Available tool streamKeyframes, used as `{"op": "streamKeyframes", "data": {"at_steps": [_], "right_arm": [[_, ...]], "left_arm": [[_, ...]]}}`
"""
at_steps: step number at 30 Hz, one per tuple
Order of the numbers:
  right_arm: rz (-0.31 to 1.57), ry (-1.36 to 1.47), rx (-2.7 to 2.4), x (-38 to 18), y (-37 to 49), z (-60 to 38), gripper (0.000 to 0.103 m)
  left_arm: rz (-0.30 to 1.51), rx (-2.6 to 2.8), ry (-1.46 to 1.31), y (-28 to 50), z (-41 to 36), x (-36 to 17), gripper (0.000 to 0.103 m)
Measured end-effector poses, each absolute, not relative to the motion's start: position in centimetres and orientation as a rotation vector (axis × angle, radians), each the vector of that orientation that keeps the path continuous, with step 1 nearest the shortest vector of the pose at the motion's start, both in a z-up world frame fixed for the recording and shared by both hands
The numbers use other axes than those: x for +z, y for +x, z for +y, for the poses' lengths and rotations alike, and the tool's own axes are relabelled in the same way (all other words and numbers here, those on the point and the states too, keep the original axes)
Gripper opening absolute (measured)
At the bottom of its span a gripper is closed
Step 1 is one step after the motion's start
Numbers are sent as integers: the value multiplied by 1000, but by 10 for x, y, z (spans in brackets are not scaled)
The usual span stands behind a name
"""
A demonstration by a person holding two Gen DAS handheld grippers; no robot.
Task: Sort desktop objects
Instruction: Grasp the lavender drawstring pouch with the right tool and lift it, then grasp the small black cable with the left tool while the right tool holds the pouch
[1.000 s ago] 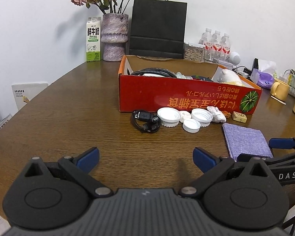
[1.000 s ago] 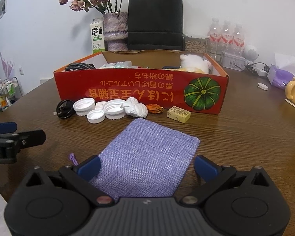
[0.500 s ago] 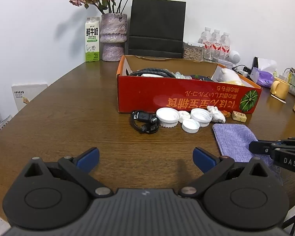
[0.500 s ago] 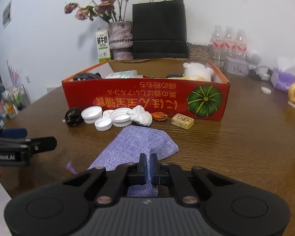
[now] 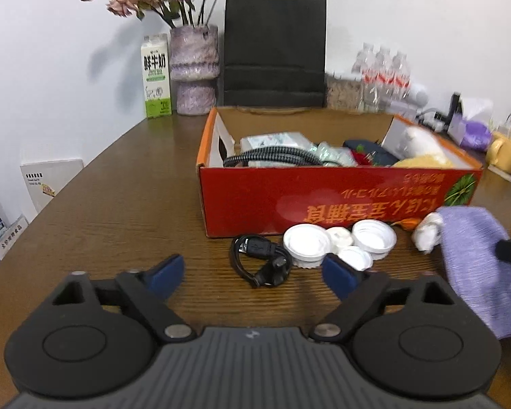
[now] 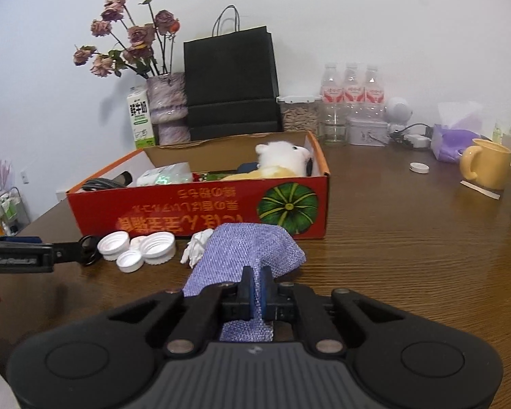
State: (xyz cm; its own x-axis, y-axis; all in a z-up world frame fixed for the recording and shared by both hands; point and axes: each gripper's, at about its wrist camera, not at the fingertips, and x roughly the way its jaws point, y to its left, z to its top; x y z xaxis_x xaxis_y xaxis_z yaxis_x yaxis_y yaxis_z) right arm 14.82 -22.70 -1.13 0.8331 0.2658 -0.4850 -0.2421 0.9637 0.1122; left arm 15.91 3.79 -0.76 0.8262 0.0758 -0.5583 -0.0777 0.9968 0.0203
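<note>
On my left, the left gripper (image 5: 252, 274) sits lower over the table (image 5: 126, 197) and closer to the red box (image 5: 289, 201) than a second ago; its jaws, spread wide then, are closing now with nothing between them, only bare wood and the black cable (image 5: 260, 259) coiled just ahead. The cable touches the nearest of the white bottle caps (image 5: 306, 244), which lie clustered against the front of the box, where they were before.

Further right, the crumpled white tissue (image 6: 196, 247) lies beside the caps, and the purple cloth pouch (image 6: 252, 248) now hangs partly over it. A second ago that pouch lay flat on the table in front of my right gripper (image 6: 255, 293), whose jaws stood wide. Now they are clamped tight on the pouch's near edge, and the fabric is bunched and lifted off the wood, draping forward toward the pumpkin picture on the box. In the left wrist view the pouch (image 5: 477, 266) hangs at the right edge, blurred.

The box contents, including a white plush toy (image 6: 282, 155), look unchanged.
</note>
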Motion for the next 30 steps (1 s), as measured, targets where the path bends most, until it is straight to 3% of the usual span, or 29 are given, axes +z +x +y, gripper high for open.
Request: {"op": "streamKeyframes", "data": {"at_steps": [2, 7, 11, 30], "right_arm": [[520, 52, 273, -12, 150, -228, 3], [526, 54, 288, -16, 153, -225, 3], [526, 58, 298, -17, 152, -225, 3], [426, 36, 336, 12, 128, -224, 3]], "left_arm": [[621, 71, -3, 169, 38, -10, 68], [653, 44, -4, 182, 38, -15, 67], [670, 36, -6, 184, 39, -20, 47], [555, 64, -65, 149, 51, 6, 42]]}}
